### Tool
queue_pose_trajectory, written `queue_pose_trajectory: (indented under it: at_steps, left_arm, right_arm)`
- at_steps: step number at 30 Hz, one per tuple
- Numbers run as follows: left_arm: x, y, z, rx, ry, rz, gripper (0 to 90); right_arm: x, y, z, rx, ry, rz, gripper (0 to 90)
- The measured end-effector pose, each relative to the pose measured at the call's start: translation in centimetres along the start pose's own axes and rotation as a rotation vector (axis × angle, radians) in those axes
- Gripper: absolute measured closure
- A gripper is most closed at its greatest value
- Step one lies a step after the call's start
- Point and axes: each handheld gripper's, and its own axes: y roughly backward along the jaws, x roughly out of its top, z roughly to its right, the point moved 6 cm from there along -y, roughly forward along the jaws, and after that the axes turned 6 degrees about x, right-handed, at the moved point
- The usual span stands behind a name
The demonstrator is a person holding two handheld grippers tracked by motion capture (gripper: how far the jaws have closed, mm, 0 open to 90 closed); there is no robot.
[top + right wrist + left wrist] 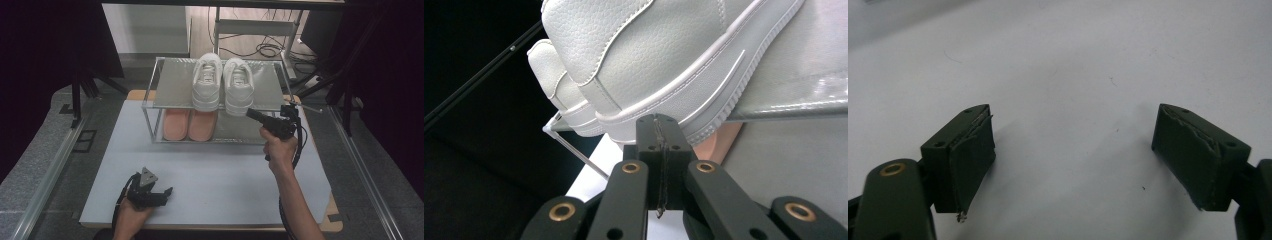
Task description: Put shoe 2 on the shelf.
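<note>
Two white sneakers sat on the rack's top shelf, right hand-held gripper [250, 113] at the heel of the right sneaker [238, 86].
Lay heel-to-toe along the 6-to-12 line, heel just beyond the pressed-together, empty jaws at 11 o'clock. Rested far off at 7 o'clock on the surface [220, 175]: left hand-held gripper [161, 192], spread and empty.

Both grippers were black: the left gripper [161, 193] carried a grey three-cornered plate, the right gripper [659, 131] showed brass-ringed pivots and trailed a dark cable.
</note>
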Motion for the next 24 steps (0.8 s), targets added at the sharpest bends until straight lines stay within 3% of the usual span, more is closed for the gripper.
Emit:
queue_pose_trajectory:
  at_steps: [6,8,11,18,24]
  left_arm:
    - [0.0,0.0,0.0,0.001,-0.001,-0.001,17.1]
    - [0.0,0.0,0.0,0.003,-0.002,0.000,17.1]
    - [0.0,0.0,0.0,0.000,0.000,-0.001,17.1]
    - [0.0,0.0,0.0,0.002,-0.002,0.001,17.1]
    - [0.0,0.0,0.0,0.003,-0.003,0.001,17.1]
  right_arm:
    - [0.0,-0.8,-0.1,-0.001,0.001,0.003,90.0]
    - [0.0,-1.3,0.0,-0.026,0.007,0.003,90.0]
    - [0.0,-1.8,-0.1,-0.008,-0.016,0.004,90.0]
    - [-0.2,-2.1,-0.3,0.003,-0.015,-0.005,89.7]
    - [-0.5,-2.1,-0.6,0.021,0.005,-0.042,83.9]
